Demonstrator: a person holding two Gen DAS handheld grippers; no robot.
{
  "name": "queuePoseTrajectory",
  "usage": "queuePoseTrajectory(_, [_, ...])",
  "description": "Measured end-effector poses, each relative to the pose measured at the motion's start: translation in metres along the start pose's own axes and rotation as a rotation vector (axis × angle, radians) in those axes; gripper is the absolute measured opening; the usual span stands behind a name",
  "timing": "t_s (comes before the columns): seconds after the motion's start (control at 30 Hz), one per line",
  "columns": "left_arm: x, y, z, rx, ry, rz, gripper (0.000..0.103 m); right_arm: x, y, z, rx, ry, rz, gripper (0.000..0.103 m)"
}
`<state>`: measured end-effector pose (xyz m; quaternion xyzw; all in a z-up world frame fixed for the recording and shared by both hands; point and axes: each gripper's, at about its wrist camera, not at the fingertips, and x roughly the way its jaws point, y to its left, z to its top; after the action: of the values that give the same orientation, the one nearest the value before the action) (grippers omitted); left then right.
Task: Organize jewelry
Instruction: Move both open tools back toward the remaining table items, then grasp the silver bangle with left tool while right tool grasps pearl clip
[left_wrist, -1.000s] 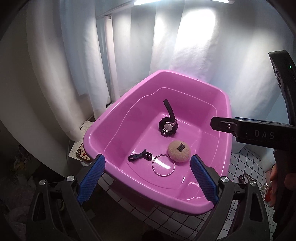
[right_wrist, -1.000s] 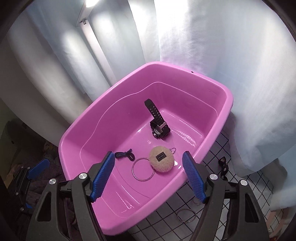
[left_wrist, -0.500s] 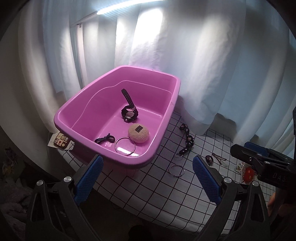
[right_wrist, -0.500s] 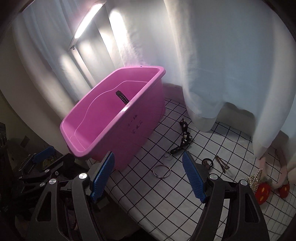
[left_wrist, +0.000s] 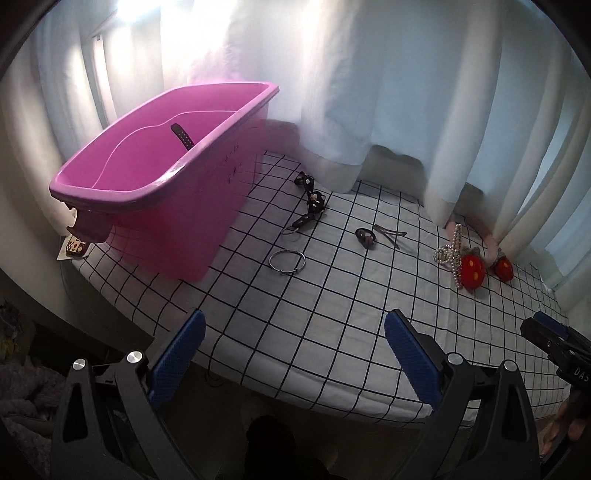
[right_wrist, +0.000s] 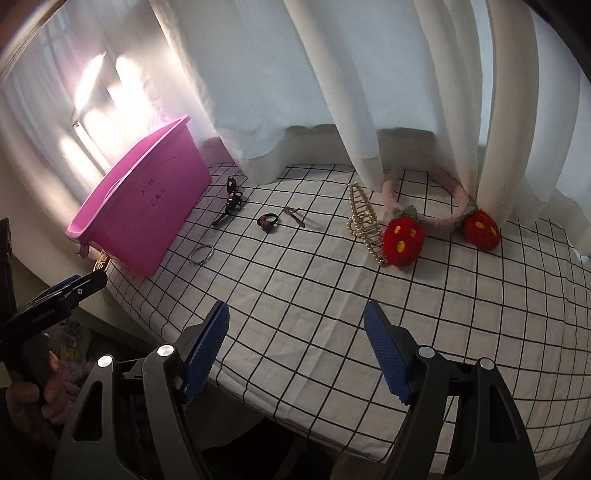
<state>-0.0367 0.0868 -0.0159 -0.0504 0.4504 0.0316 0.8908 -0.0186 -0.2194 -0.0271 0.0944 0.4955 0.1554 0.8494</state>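
Observation:
A pink tub (left_wrist: 207, 192) (right_wrist: 147, 206) stands at the left of a grid-patterned cloth; a black watch strap (left_wrist: 181, 136) pokes up inside it. On the cloth lie a silver bangle (left_wrist: 287, 261) (right_wrist: 202, 254), a black chain bracelet (left_wrist: 312, 205) (right_wrist: 232, 201), a dark hair tie (left_wrist: 365, 237) (right_wrist: 267, 220), a brown hair clip (left_wrist: 388, 233) (right_wrist: 294, 216), a pearl claw clip (left_wrist: 453, 253) (right_wrist: 365, 221) and a pink headband with red strawberries (right_wrist: 424, 218) (left_wrist: 472, 271). My left gripper (left_wrist: 293, 350) and right gripper (right_wrist: 295, 345) hover open and empty over the cloth's near edge.
White curtains (right_wrist: 369, 92) hang along the back and drape onto the cloth. A small patterned card (left_wrist: 75, 246) lies left of the tub. The table edge drops off at the near left. The other gripper shows at each view's side (left_wrist: 554, 343) (right_wrist: 55, 299).
Both grippers swung right, away from above the tub, and now look over the cloth. The tub slid to the left of both views; the headband and claw clip came into sight. Jaws stayed open.

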Motion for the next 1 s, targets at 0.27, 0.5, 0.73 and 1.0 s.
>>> queuePoseTrajectory(0.27, [0.028, -0.008, -0.005, 0.026, 0.044, 0.018, 0.096, 0.011, -0.024, -0.009, 0.066, -0.016, -0.022, 0.072])
queuePoseTrajectory(0.5, [0.076, -0.006, 0.013, 0.029, 0.086, -0.018, 0.096, 0.041, -0.032, 0.01, 0.092, -0.027, -0.053, 0.072])
queuePoseTrajectory(0.73, [0.12, 0.002, 0.026, 0.035, 0.109, -0.026, 0.096, 0.084, -0.029, 0.04, 0.074, -0.049, -0.096, 0.072])
queuePoseTrajectory(1.0, [0.158, 0.014, 0.026, -0.009, 0.122, -0.001, 0.096, 0.123, -0.03, 0.06, 0.007, -0.044, -0.128, 0.072])
